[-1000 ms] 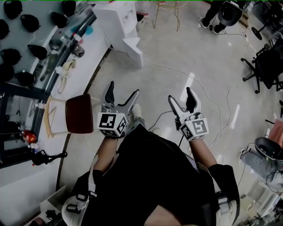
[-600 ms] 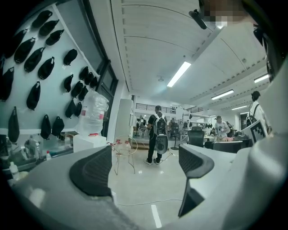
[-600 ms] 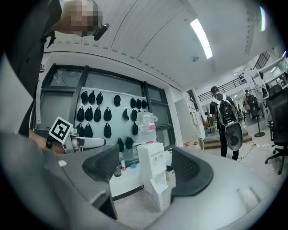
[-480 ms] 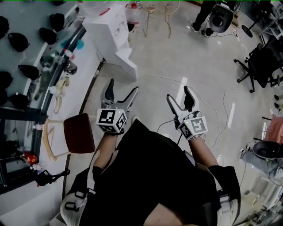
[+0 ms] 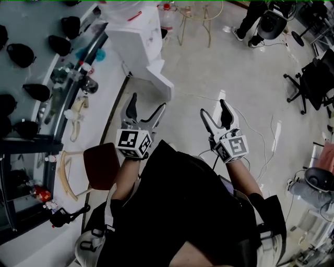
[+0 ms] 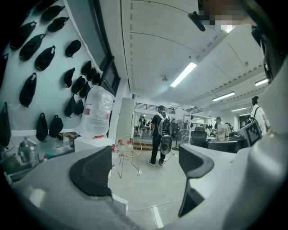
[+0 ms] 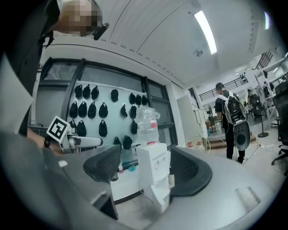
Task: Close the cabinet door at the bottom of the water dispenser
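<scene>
The white water dispenser [image 5: 134,35] stands at the top left of the head view, a clear bottle [image 7: 146,122] on top. Its bottom cabinet door [image 5: 160,77] hangs open, swung out over the floor. Both grippers are held level in front of the person, short of the dispenser. My left gripper [image 5: 145,108] is open and empty. My right gripper [image 5: 214,110] is to its right, jaws wide but closing, nothing between them. In the right gripper view the dispenser [image 7: 153,164] and its open door [image 7: 156,196] show between the pads [image 7: 104,164].
A brown chair seat [image 5: 102,166] sits by the curved counter [image 5: 112,107] on the left. A wire stool [image 5: 195,15] stands beyond the dispenser. A cable [image 5: 263,130] lies across the floor. Office chairs [image 5: 313,78] are at the right and a person [image 5: 258,21] stands far off.
Both grippers have travelled forward over the floor toward the dispenser. The brown chair has slid back down the head view.
</scene>
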`<state>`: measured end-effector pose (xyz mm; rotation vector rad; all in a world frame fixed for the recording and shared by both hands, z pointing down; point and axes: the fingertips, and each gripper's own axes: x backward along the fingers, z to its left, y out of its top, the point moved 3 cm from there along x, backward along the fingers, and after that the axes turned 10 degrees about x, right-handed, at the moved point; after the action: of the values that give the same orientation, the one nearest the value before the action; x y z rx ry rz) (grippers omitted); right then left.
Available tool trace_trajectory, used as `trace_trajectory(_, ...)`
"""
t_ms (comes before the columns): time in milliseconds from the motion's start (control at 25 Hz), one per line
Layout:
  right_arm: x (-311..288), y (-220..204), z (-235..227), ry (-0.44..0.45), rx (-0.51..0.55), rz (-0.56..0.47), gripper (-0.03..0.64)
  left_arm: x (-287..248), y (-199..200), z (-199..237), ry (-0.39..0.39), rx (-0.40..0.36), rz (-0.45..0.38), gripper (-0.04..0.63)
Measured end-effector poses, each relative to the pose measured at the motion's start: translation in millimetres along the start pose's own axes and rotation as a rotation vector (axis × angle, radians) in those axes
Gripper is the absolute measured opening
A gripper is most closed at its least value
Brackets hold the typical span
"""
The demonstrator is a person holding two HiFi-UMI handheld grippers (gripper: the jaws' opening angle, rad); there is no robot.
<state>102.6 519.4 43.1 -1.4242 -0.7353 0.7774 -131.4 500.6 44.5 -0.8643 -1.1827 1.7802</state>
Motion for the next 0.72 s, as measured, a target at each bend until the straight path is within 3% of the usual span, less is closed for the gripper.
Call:
trace_trajectory(240,-36,-1,2,-0.017,-0.011,0.019,0.339,-9,3,39,0.009,0.008,0.013,0.469)
trace_trajectory(720,-94,-19,-36,0.012,0.015,0.045,0.333,-59,-5,72,0.037,0.024,0.048,0.469)
